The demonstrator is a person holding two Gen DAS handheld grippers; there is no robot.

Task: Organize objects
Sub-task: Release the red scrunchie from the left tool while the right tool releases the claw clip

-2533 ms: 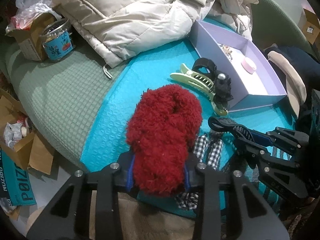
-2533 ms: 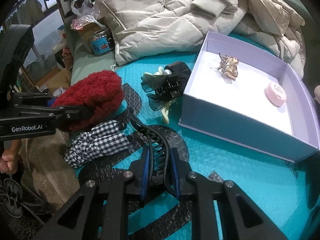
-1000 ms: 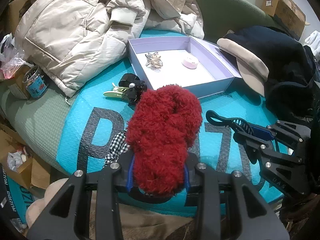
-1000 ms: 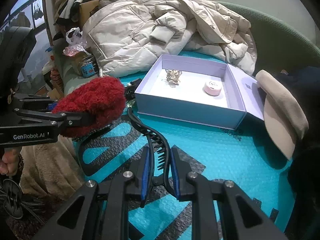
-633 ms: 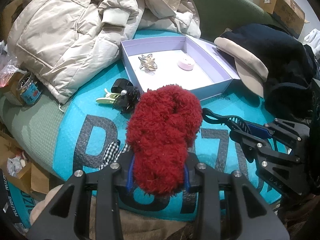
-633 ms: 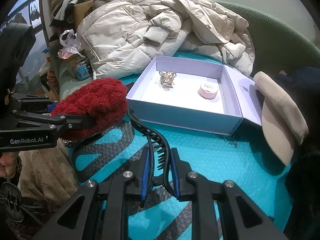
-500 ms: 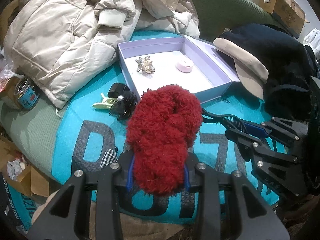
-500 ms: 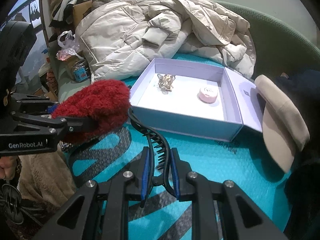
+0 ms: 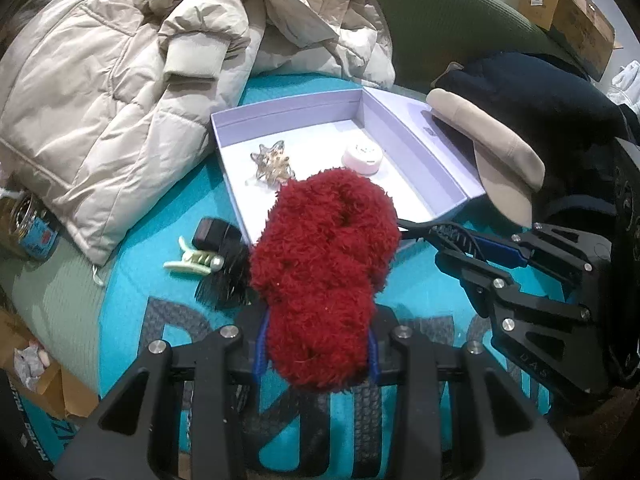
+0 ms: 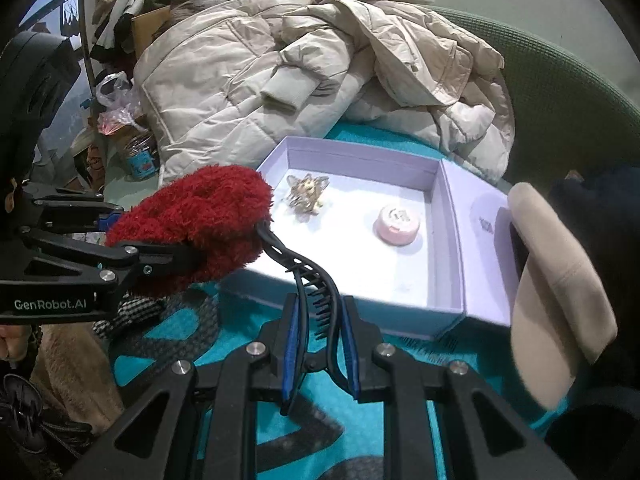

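Two hair accessories carried to the near edge of the open box, ready to be dropped in.

The left gripper [image 9: 316,354] clenches a fluffy red scrunchie [image 9: 326,276]; the right gripper [image 10: 320,346] pinches a black toothed hair clip [image 10: 308,276], both just at the lilac box's [image 10: 360,152] near wall. Likely next: move farther over the white floor, clear of the star-shaped clip [image 10: 306,196] and pink disc [image 10: 397,225], then release.

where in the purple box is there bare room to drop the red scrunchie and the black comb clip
The purple box floor is bare along its near wall and between the gold star clip and pink round case. Outside its left wall it is crowded: a green claw clip and black hair pieces lie there.
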